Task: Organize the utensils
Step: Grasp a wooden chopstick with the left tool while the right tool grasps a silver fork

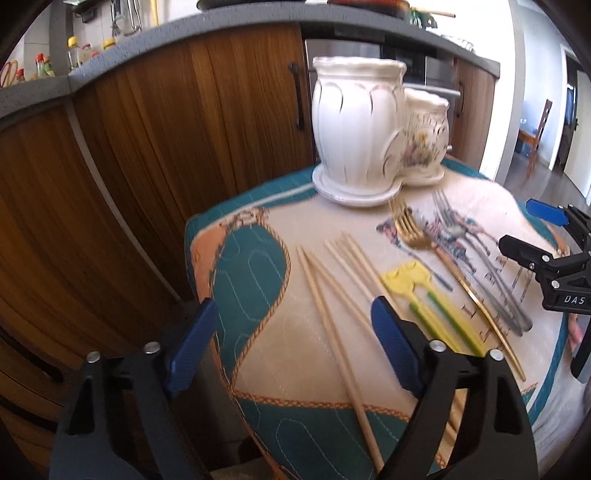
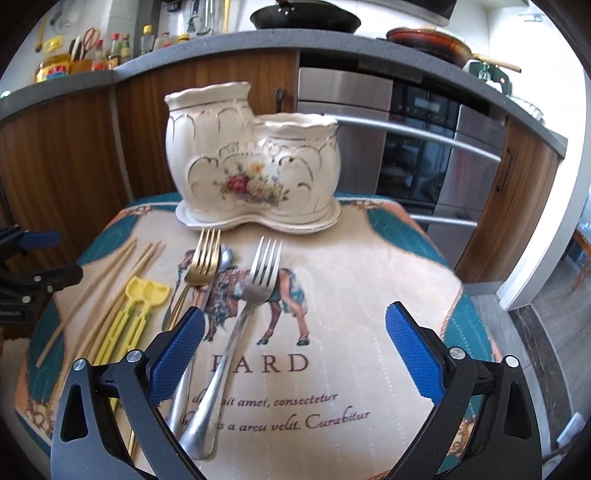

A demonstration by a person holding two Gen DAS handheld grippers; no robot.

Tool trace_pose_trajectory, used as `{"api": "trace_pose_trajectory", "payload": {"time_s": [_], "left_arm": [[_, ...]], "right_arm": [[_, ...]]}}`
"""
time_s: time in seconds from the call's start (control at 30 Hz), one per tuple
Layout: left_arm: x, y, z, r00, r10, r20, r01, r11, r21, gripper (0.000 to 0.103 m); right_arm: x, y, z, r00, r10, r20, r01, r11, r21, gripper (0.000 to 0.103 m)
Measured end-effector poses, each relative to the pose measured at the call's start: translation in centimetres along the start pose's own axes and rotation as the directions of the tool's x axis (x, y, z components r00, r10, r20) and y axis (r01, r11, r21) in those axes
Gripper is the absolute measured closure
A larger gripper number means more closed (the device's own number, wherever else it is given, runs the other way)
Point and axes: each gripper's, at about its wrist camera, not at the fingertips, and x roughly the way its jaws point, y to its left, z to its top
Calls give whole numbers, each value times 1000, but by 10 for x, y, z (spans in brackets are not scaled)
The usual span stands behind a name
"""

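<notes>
A white ceramic double-pot utensil holder [image 2: 255,166] with a flower print stands at the far edge of the cloth; it also shows in the left wrist view [image 1: 369,125]. On the cloth lie wooden chopsticks [image 1: 332,314], yellow plastic picks [image 1: 424,295], a gold fork [image 2: 201,266], a silver spoon [image 2: 223,258] and a silver fork [image 2: 251,295]. My left gripper [image 1: 291,350] is open above the chopsticks. My right gripper [image 2: 295,354] is open above the silver fork's handle. Both are empty.
The utensils lie on a printed cloth [image 2: 351,295] over a small table. Wooden cabinets [image 1: 147,166] and an oven [image 2: 424,147] stand close behind. The counter above holds bottles [image 2: 110,48] and pans [image 2: 306,18].
</notes>
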Motion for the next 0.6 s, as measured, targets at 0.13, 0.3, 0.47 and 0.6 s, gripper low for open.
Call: {"api": "trace_pose_trajectory", "payload": {"time_s": [0.13, 0.3, 0.47, 0.6], "left_arm": [[4, -1, -2, 998, -43, -48, 44, 999, 5, 34], [8, -5, -3, 993, -63, -98, 65, 998, 18, 47], [17, -10, -4, 984, -82, -160, 90, 995, 43, 60], [24, -9, -6, 977, -120, -179, 125, 992, 16, 62]], "right_arm": [[6, 3, 2, 999, 30, -36, -30, 1000, 4, 21], [21, 7, 1, 991, 61, -120, -61, 998, 7, 44], [26, 11, -1, 983, 88, -162, -90, 996, -3, 51], [33, 15, -1, 976, 92, -195, -96, 995, -12, 51]]}}
